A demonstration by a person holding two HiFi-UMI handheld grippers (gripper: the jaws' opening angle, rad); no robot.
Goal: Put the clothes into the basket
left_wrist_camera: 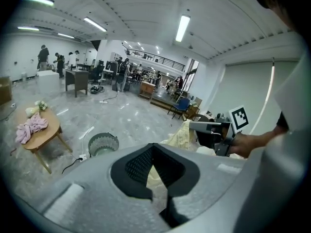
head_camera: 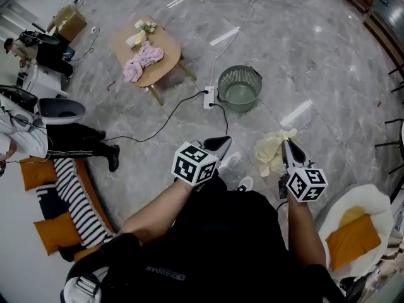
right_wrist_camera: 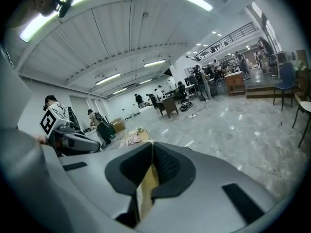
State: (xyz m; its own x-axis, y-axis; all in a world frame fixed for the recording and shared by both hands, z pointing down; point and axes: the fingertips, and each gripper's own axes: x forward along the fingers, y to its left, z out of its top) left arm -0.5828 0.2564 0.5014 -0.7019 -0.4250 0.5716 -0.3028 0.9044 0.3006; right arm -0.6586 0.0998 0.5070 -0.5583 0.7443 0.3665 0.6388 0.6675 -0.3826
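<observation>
One pale yellow cloth (head_camera: 271, 151) was in hand. The right hand-held gripper (head_camera: 285, 145) had its jaws pinched nearly together on a fold of it, and we saw the fabric wedged between the pads in the right gripper view. The rest hung bunched off the tip, on the side toward the left hand-held gripper (head_camera: 222, 141). The left jaws were narrow too, tips meeting. A pale patch showed in their gap, and we couldn't tell whether that was fabric in the pads or the cloth beyond.

Key relation: the basket (head_camera: 235, 74) stood upright on the floor (head_camera: 315, 55), mouth up, empty, well apart from both tips. In the head view it lay ahead of the person, up and left of the loaded right tip, closer to the left tip's line. We judged the right hand had to carry forward and across to get over the rim. More pink clothes (head_camera: 144, 60) lay on the round surface (head_camera: 165, 43), further left.
</observation>
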